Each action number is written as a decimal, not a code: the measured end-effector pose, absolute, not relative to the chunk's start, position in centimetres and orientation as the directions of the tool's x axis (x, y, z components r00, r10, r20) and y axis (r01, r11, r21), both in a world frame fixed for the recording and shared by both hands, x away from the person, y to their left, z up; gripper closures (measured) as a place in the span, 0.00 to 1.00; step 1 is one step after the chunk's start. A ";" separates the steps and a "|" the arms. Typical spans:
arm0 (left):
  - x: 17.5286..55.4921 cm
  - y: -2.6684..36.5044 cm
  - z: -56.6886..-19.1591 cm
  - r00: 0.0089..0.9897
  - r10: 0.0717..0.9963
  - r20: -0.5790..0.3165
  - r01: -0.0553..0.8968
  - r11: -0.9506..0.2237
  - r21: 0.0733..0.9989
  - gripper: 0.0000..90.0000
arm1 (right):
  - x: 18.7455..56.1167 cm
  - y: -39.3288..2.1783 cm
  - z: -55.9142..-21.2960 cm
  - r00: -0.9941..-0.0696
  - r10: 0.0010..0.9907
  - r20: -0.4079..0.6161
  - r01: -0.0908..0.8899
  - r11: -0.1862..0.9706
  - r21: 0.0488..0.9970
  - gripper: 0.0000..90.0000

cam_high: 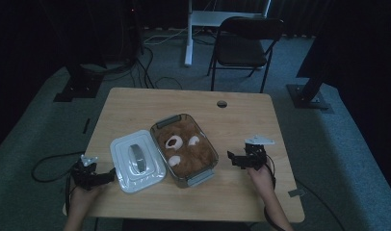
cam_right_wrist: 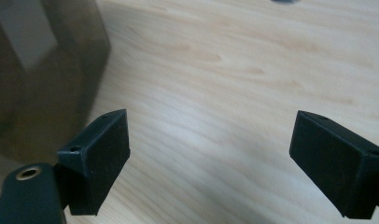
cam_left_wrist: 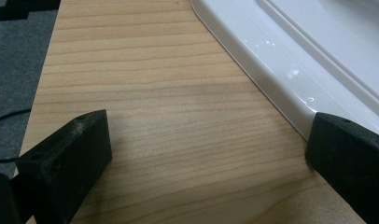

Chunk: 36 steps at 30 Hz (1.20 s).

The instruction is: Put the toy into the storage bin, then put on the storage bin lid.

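left gripper [cam_left_wrist: 208, 140] jaws wide, empty, beside white lid [cam_left_wrist: 290, 70]

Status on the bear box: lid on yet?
Done: plush bear lies inside the clear container. In hand: nothing; left gripper is open at the white lid, which lies on the table beside the container. Right gripper is open too. Left: seat the lid.
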<state>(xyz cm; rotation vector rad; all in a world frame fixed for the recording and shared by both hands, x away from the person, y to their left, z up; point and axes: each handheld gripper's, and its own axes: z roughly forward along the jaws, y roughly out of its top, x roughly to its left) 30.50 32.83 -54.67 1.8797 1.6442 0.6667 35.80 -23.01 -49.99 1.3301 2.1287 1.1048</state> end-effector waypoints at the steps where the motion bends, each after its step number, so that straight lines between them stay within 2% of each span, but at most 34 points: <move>1: 30.5 32.8 -54.7 0.129 0.992 0.011 0.719 -0.101 0.687 0.01 | 35.7 -23.2 -50.3 -0.465 0.882 0.077 0.569 0.232 0.789 0.13; 10: 30.3 32.8 -54.5 0.119 0.993 0.018 0.734 -0.100 0.672 0.01 | 34.8 -25.7 -53.1 -0.406 0.909 0.098 0.607 0.188 0.772 0.13; 15: 29.9 32.2 -53.0 0.100 0.994 0.034 0.733 -0.097 0.673 0.01 | 34.9 -26.0 -53.8 -0.393 0.915 0.089 0.606 0.185 0.774 0.13; 20: 29.5 30.5 -51.6 0.118 0.993 0.026 0.720 -0.103 0.687 0.01 | 35.1 -25.8 -53.9 -0.390 0.917 0.087 0.611 0.187 0.769 0.13; 26: 29.5 28.5 -50.0 0.158 0.986 -0.053 0.701 -0.074 0.709 0.01 | 35.4 -25.2 -53.5 -0.391 0.917 0.083 0.596 0.184 0.782 0.13; 36: 31.0 24.8 -49.4 0.211 0.975 -0.075 0.698 -0.097 0.709 0.01 | 35.9 -23.9 -52.9 -0.414 0.908 0.069 0.574 0.202 0.794 0.13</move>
